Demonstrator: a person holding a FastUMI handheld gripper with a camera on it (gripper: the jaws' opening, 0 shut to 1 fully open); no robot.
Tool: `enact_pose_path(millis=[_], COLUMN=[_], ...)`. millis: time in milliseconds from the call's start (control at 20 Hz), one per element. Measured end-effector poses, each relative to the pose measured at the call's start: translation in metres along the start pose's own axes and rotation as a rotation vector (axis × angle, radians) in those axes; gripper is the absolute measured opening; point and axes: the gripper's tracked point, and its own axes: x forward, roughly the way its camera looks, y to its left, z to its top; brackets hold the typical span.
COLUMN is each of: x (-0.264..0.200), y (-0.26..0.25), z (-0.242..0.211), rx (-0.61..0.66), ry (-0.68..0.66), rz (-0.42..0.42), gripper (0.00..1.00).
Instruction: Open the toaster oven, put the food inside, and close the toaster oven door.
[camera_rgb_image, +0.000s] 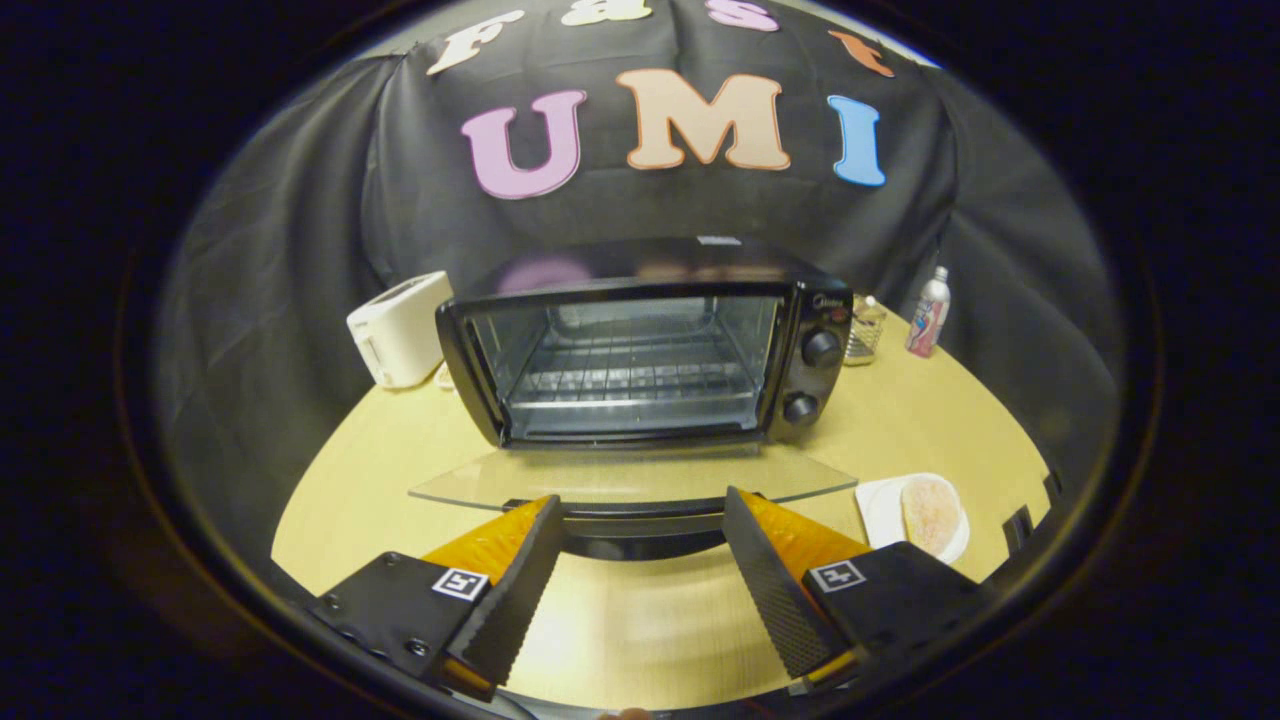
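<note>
A: Report the claw status.
B: The fingers are spread wide apart and hold nothing. The handle of the lowered door lies just ahead of the gap between the fingertips; whether the tips touch it cannot be determined.

A: Toaster oven position?
B: Directly ahead of the claw, beyond the fingertips. Its glass door is folded fully down, lying flat toward the claw. The cavity is open; a wire rack sits inside with nothing on it. Two control knobs are stacked on the panel at the right of the cavity.

A: Food location?
B: A pale flat piece of food lies on a white plate, to the right of the right finger and beside the open door's right corner.

A: Other items?
B: A white toaster stands to the left of the oven. Beyond the oven on the right are a small clear container, contents unclear, and an upright bottle.

A: Surface and surroundings?
B: A light wooden desk carries everything. Black cloth forms the wall behind.
</note>
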Motion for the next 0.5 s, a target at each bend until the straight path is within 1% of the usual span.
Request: enact_pose_path(millis=[150,200,250,350,400,500], x=[0.002,0.003,0.008,0.013,0.014,0.012], y=[-0.003,0.0,0.002,0.003,0.008,0.012], z=[-0.041,-0.051,-0.062,-0.075,-0.082,-0.092], rx=[0.03,0.039,0.035,0.009,0.011,0.005], ry=[0.085,0.1,0.134,0.165,0.199,0.218], rz=[0.001,0.015,0.004,0.004,0.021,0.032], gripper=[1.0,1.0,1.0,1.0,1.0,1.0])
